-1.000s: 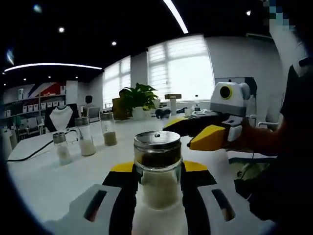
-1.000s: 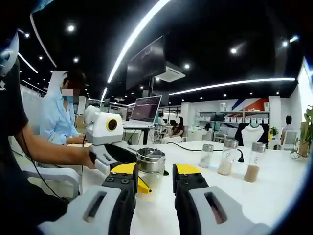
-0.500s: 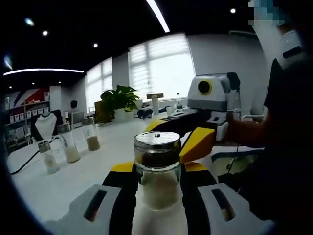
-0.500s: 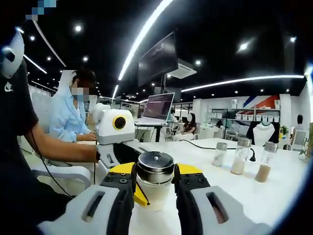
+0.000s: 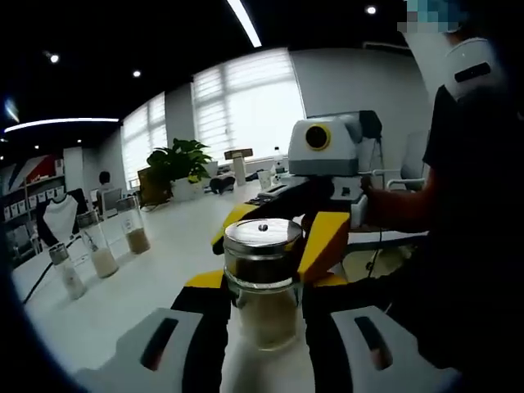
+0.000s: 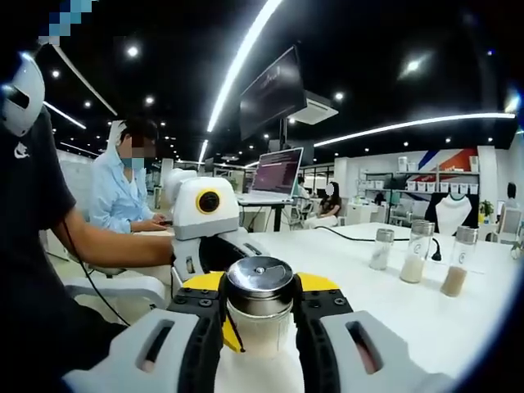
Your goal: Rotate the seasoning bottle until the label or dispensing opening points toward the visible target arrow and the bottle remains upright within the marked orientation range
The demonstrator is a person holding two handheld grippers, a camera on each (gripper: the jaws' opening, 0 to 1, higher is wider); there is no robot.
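Seasoning bottle (image 5: 262, 282) stands upright on the white desk (image 5: 123, 295), well apart from the three jars (image 6: 417, 255) toward its far edge. We pinch it between both the left hand-held gripper (image 5: 264, 307) and the right hand-held gripper (image 6: 259, 315), probably to keep it vertical while turning.

The right gripper (image 6: 259, 315) is clamping the upright seasoning bottle (image 6: 259, 307), while the left gripper (image 6: 214, 270) is gripping it opposite.
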